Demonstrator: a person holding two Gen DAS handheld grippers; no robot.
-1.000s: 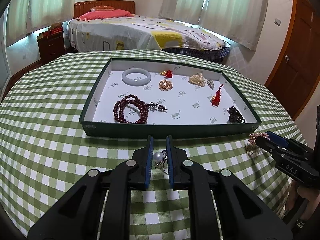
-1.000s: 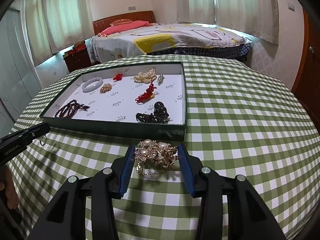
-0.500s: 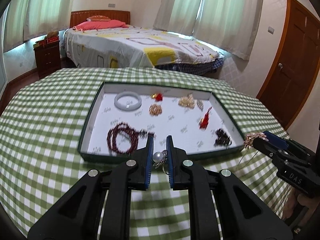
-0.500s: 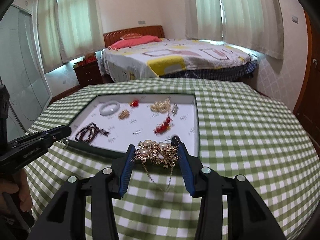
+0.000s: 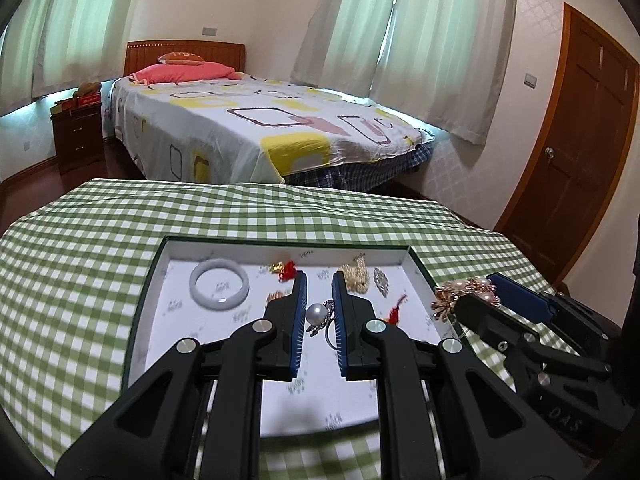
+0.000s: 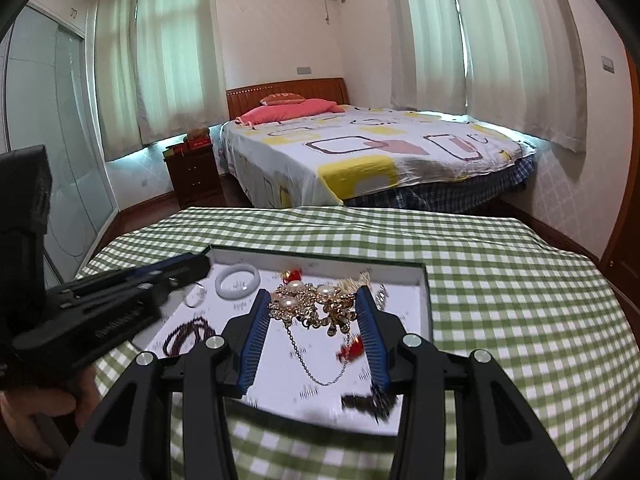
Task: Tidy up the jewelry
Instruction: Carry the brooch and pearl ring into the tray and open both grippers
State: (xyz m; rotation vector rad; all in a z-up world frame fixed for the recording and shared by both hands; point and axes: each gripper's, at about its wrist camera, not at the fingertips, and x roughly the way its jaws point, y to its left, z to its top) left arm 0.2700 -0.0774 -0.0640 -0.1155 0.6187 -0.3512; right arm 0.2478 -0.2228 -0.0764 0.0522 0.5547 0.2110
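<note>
My left gripper is shut on a pearl ring and holds it above the green jewelry tray. My right gripper is shut on a gold pearl brooch whose chain hangs down over the tray. In the left wrist view the right gripper holds the brooch over the tray's right edge. In the tray lie a white jade bangle, a red knot charm, a pearl cluster, a red tassel and dark red beads.
The tray sits on a table with a green checked cloth. Beyond the table stand a bed, a dark nightstand and a wooden door. A hand holds the left gripper at the left of the right wrist view.
Both grippers have risen and moved forward from the cloth in front of the tray to above it, each carrying its piece. The brooch's chain now dangles free.
</note>
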